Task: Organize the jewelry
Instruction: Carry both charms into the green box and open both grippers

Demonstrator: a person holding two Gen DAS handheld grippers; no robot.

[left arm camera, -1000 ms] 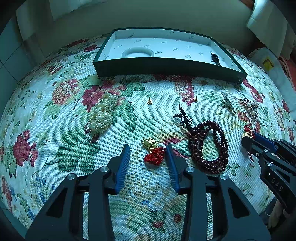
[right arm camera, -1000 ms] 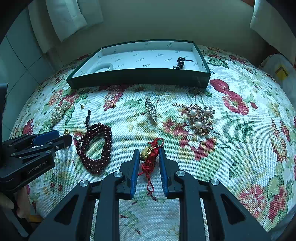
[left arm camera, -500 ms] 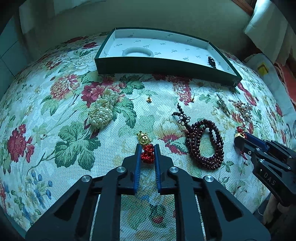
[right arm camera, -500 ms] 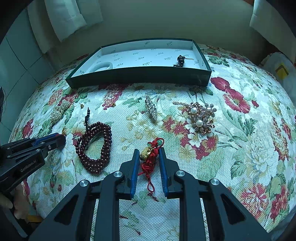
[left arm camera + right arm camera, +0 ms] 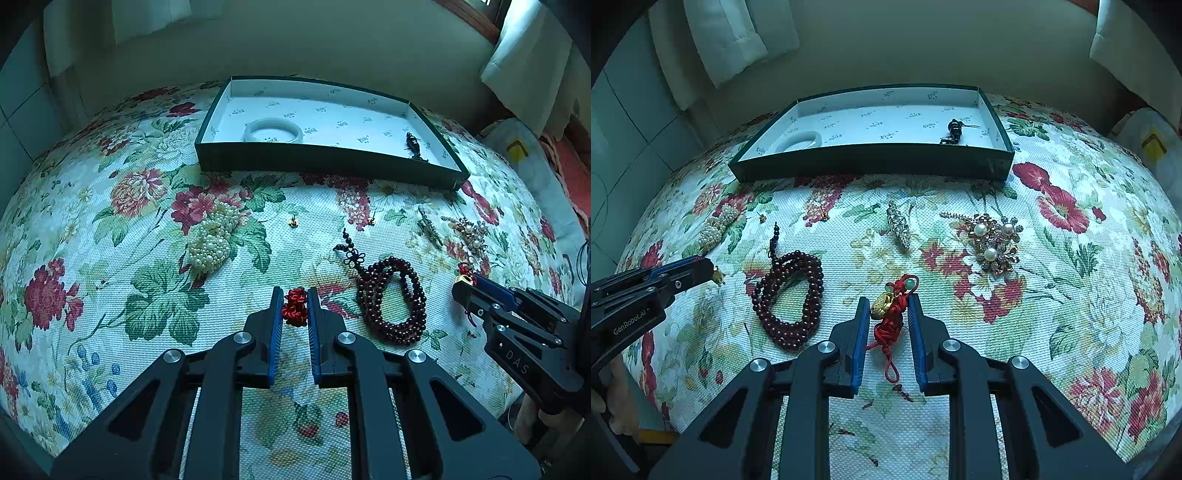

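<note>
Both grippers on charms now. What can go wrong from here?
1. Left gripper, jaws just closed, pinches red knot charm at the very tip only: may slip.
2. Right gripper holds red cord pendant; its loose tail could snag the green box rim.

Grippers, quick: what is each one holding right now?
Left gripper: shut on the red knot charm.
Right gripper: shut on the red cord charm.

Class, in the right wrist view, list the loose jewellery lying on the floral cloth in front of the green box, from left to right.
Cream pearl cluster → dark red bead string → narrow silver rhinestone clip → gold brooch with three pearls.
</note>
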